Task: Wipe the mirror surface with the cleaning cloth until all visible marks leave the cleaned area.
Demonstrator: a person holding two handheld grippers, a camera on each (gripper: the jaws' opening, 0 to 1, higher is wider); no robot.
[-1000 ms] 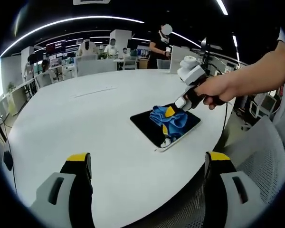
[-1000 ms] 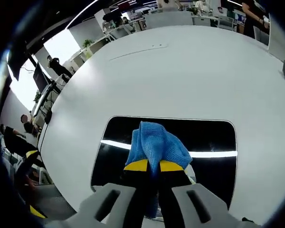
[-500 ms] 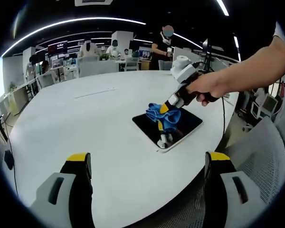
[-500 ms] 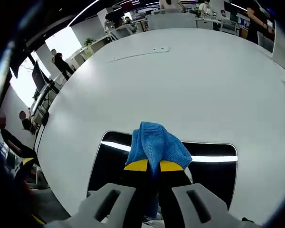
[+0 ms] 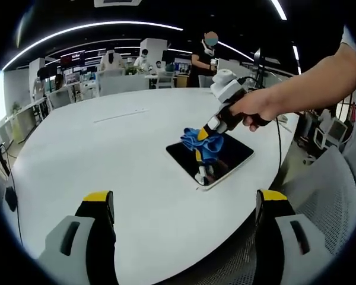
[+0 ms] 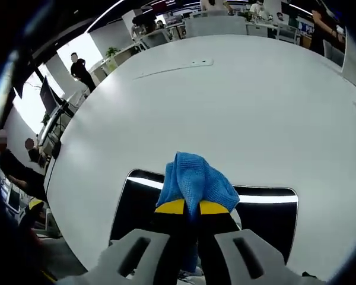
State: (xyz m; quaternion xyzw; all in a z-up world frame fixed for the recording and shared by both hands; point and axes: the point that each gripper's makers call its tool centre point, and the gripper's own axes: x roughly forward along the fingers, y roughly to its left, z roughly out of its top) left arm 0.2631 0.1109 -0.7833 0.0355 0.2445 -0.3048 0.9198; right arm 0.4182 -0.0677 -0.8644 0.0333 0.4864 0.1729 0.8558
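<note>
Left gripper view: the left gripper (image 5: 184, 208) hangs above the white table (image 5: 107, 148) with its jaws spread wide and nothing between them. Farther on, a hand (image 5: 255, 110) holds the right gripper (image 5: 212, 126), which pinches the blue cloth (image 5: 202, 141) against the far edge of the dark mirror (image 5: 216, 157) lying flat near the table's rim.

Right gripper view: the right gripper (image 6: 191, 207) has its yellow-tipped jaws clenched on the cloth (image 6: 196, 184), bunched over the mirror (image 6: 258, 208)'s upper edge. A bright light streak reflects across the glass.
</note>
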